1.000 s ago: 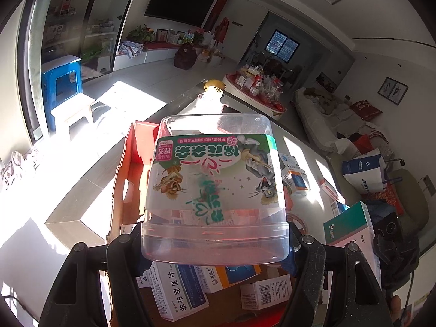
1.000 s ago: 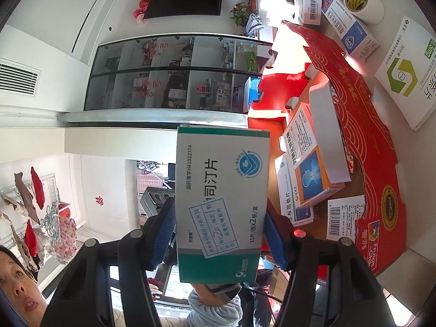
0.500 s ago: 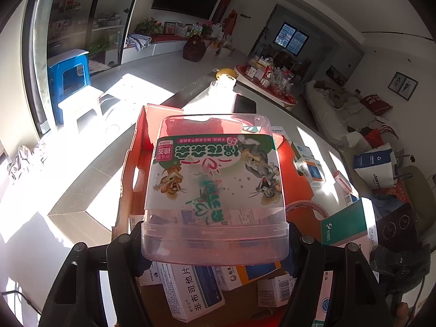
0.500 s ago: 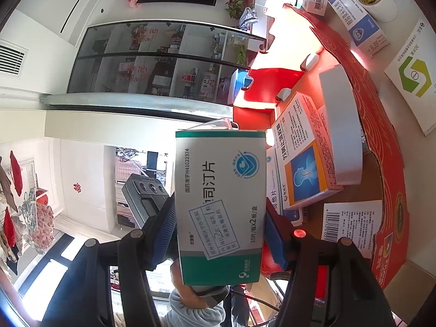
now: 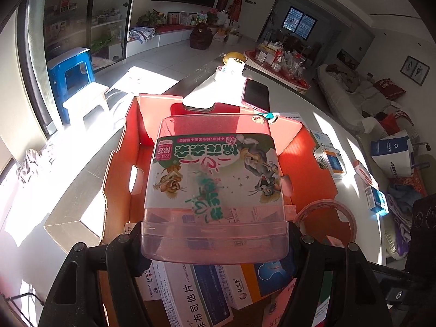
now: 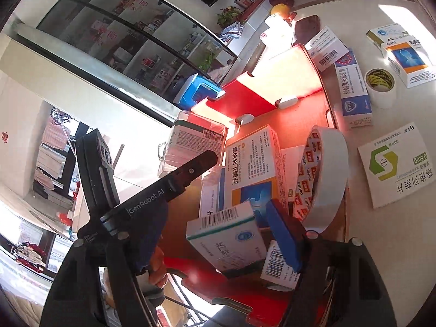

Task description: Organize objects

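Observation:
My left gripper [image 5: 215,234] is shut on a clear plastic box [image 5: 215,179] with a cartoon cat-and-mouse label, held just above the open red cardboard box [image 5: 308,169]. The right wrist view shows that same clear box [image 6: 196,139] at the tip of the left gripper [image 6: 174,182]. My right gripper [image 6: 218,226] hangs over the red box [image 6: 272,87] with its jaws opening. A white-and-green medicine box [image 6: 226,242] lies tilted between its fingers, and the left pad is clear of it.
The red box holds a white tape roll [image 6: 324,179], an orange-and-white medicine box [image 6: 253,169] and other packets. On the table to the right lie a yellow tape roll [image 6: 380,81], several medicine boxes [image 6: 392,163] and a phone [image 5: 256,95]. A blue stool [image 5: 73,73] stands on the floor to the left.
The right gripper rolled and tipped down over the red box, opened, and let go of the white-and-green box. The left gripper sank closer to the red box, still holding the clear box.

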`<state>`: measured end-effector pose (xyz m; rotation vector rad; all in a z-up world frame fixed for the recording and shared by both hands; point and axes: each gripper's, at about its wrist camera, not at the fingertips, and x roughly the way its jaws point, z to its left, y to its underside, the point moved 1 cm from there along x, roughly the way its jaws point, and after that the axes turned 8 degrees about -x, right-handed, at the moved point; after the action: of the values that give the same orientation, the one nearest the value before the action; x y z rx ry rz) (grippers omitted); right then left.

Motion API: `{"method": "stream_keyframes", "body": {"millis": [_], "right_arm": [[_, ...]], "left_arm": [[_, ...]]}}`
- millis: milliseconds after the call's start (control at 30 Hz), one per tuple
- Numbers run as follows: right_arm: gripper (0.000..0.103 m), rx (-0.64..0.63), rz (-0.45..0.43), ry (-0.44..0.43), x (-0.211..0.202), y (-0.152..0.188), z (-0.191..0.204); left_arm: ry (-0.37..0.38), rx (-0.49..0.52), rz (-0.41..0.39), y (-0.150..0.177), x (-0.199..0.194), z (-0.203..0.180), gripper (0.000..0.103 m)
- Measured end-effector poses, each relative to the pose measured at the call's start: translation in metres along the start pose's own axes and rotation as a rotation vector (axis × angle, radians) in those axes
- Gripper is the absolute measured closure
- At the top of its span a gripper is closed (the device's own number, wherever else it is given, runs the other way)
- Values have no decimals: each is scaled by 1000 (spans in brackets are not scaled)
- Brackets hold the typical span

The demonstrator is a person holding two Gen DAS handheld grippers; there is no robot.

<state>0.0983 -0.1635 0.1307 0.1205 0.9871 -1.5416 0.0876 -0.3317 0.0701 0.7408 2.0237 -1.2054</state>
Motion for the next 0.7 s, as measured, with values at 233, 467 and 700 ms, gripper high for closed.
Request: {"method": "stream_keyframes", "body": {"millis": [233, 467, 700], "right_arm": [[14, 2, -150, 79, -47, 9, -16], [12, 165, -264, 552, -141, 25, -124], [12, 378, -359, 816, -240, 23, -259]], "left_arm": [[-57, 7, 5, 0, -4, -4, 17], [-29, 88, -72, -9, -35, -38, 13], [114, 200, -14, -13, -36, -126, 9]]}}
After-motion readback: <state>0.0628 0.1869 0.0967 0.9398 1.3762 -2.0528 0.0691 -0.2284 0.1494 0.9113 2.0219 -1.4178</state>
